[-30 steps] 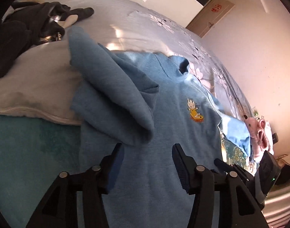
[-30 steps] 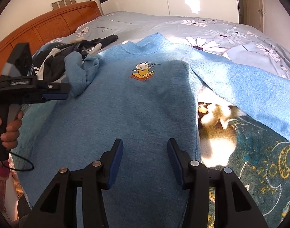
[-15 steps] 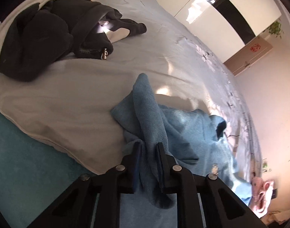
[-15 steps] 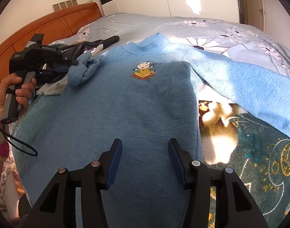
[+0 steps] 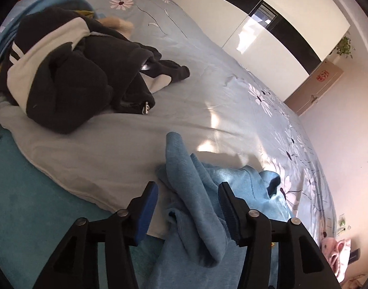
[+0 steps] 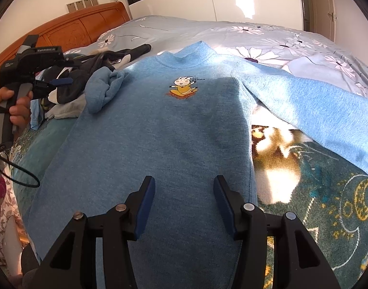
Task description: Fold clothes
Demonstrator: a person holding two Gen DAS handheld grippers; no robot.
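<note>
Left hand-held gripper (image 5: 187,207) has let go of the sleeve (image 5: 191,192), jaws now spread around it; right hand-held gripper (image 6: 184,200) hovers spread over the blue sweatshirt (image 6: 159,132) on the bed (image 6: 268,38). Risk: bunched sleeve folds crooked, or snags.

Floral-sheeted bed (image 6: 268,33) under blue sweatshirt (image 6: 159,132), dark clothes pile (image 5: 70,82), perhaps teal blanket (image 6: 328,192).

Left wrist view: low, close over bunched sleeve (image 5: 191,183), facing across bed (image 5: 232,110) toward wardrobe. Right wrist view: higher, over sweater (image 6: 159,144) hem, facing headboard (image 6: 87,26). Shared: sleeve (image 6: 102,91), dark clothes (image 5: 70,79) (image 6: 104,60); right view shows left gripper (image 6: 63,82).
</note>
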